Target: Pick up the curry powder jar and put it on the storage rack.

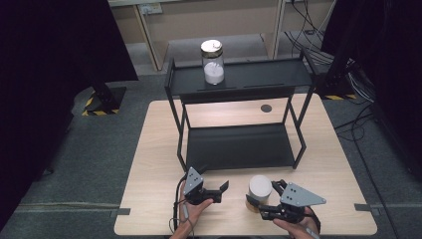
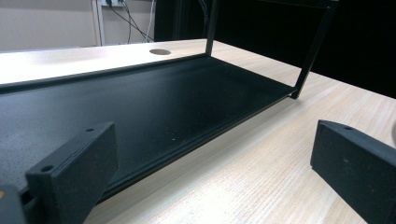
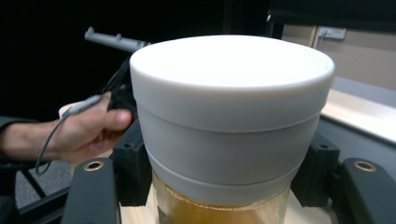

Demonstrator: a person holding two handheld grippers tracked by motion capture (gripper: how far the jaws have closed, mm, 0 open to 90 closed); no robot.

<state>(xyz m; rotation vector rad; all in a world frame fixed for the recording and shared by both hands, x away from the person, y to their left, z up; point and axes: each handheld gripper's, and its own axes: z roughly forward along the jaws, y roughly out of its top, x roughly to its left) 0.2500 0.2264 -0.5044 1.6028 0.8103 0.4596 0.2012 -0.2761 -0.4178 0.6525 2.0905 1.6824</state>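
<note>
Pale wooden table [image 1: 154,149] carries a black two-level rack [image 1: 239,112], with dark curtains and loose cables around it; on the upper shelf stands a glass jar [image 1: 212,62] with white powder inside. Near the front edge, the right gripper [image 1: 263,199] has its jaws closed around a white-lidded jar [image 1: 260,191] with amber content; in the right gripper view the jaws press just under the lid [image 3: 231,112], on the glass. The left gripper [image 1: 219,191] is spread wide and holds nothing, its jaws pointing toward the lower shelf [image 2: 154,107].

The grip is high and the glass is smooth; I judge that the jar may slip downward or tilt if it is lifted quickly. If it goes toward the rack, it may also knock the shelf edge or the frame post; the lid could catch under the upper shelf.
</note>
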